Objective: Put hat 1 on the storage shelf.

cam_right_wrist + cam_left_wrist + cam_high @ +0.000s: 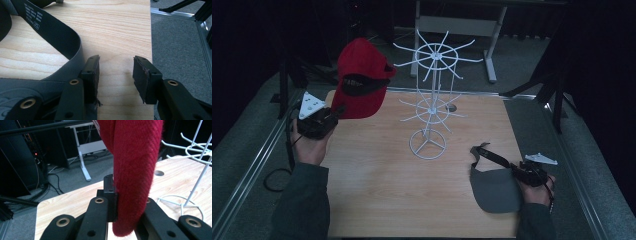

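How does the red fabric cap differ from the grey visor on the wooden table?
The red fabric cap is held up in the air, clamped by its brim in the jaws of the left gripper; the grey visor lies flat on the wooden table.

The red cap has a full crown; the grey visor is a brim with an open dark strap.

The right gripper beside the visor stands open, gripping nothing.

Both are brimmed headwear.

The white wire rack (430, 107) stands mid-table, its prongs just beside the raised red cap (362, 80)
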Demonstrator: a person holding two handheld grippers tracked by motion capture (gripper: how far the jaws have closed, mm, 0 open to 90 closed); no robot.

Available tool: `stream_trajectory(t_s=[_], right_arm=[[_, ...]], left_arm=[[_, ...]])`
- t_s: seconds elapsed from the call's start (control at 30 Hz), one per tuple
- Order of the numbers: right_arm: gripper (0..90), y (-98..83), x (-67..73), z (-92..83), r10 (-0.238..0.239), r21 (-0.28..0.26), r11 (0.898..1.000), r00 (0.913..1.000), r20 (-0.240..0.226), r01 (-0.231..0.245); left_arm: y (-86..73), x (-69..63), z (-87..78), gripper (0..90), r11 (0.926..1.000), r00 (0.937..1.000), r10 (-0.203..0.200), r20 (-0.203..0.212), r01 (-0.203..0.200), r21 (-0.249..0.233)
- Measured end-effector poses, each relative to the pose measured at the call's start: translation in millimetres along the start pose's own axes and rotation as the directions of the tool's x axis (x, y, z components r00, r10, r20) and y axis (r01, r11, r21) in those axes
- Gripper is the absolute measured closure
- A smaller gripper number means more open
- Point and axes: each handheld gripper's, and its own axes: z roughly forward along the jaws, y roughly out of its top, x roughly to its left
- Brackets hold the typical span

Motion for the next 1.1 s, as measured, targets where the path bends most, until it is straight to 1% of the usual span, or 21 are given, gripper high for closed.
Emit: stream_trajectory(t_s=[0.23, 0.53, 0.9, 1.1], right_arm=[[56.6, 0.0, 0.2, 0.0, 0.001, 0.0, 1.0, 1.0, 0.001, -0.001], [56.6, 0.0, 0.1, 0.0, 0.0, 0.0, 1.0, 1.0, 0.0, 0.0], [56.6, 0.0, 0.0, 0.0, 0.0, 0.0, 1.0, 1.0, -0.001, 0.0], [56.7, 0.0, -0.1, 0.1, 0.0, -0.001, 1.0, 1.0, -0.001, 0.0]], left_arm=[[9.2, -0.5, -1.7, 85.8, 0.9997, 1.0, 0.007, -0.002, -0.007, -0.022], [20.2, -1.7, -3.8, 85.8, 0.998, 1.0, 0.0, 0.002, 0.0, -0.062], [32.7, -4.5, -5.5, 85.8, 0.9957, 1.0, 0.007, -0.001, -0.007, -0.092], [34.7, -6.7, -6.4, 85.8, 0.9933, 1.0, -0.009, 0.002, 0.009, -0.115]])
